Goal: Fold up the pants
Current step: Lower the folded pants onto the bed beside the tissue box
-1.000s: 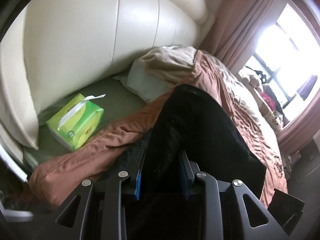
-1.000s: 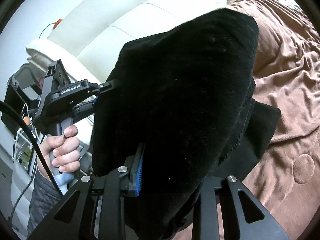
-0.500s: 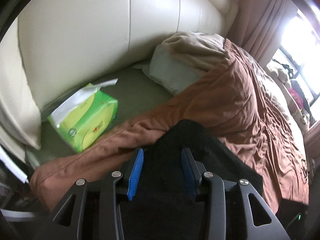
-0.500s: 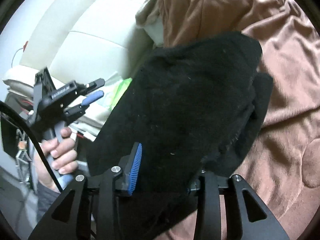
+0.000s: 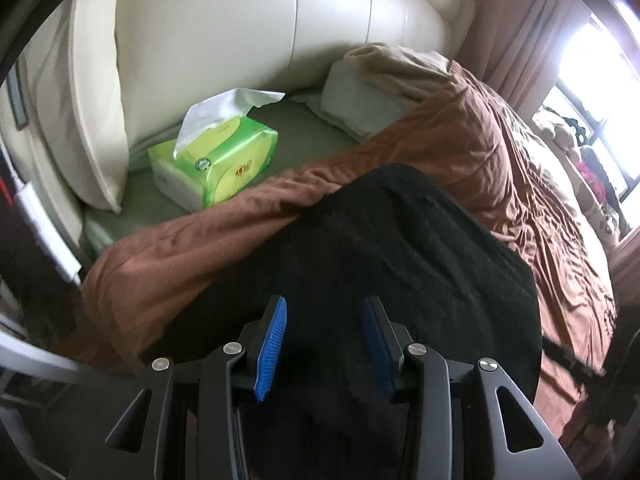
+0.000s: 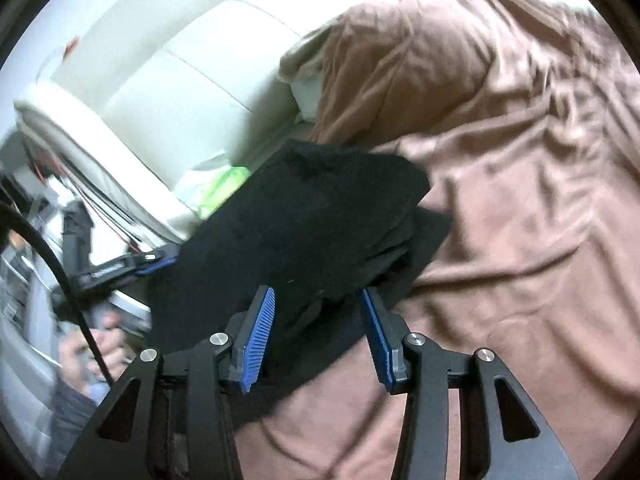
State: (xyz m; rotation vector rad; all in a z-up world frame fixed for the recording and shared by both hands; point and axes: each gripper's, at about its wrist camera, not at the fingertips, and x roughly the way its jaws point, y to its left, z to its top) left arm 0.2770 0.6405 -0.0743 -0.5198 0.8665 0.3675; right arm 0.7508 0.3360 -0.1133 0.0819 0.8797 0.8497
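— Status of the pants (image 5: 400, 264)?

— We find them folded in a black stack on the brown blanket (image 6: 520, 220), just ahead of both tools. Left tool (image 5: 324, 320) spread, nothing pinched; right tool (image 6: 316, 312) likewise spread, straddling the stack's near edge.

— Advice?

— We judge both should withdraw level, without snagging the top layer.

— Hidden?

— Layers beneath and the near hem; the left tool's hand is blurred in the right view.

The black pants (image 6: 320, 216) lie folded on the rumpled brown blanket (image 6: 520, 184), with the right gripper (image 6: 318, 300) spread wide at their near edge and the left gripper (image 6: 156, 260) at their left edge, below the cream headboard (image 6: 180, 72).
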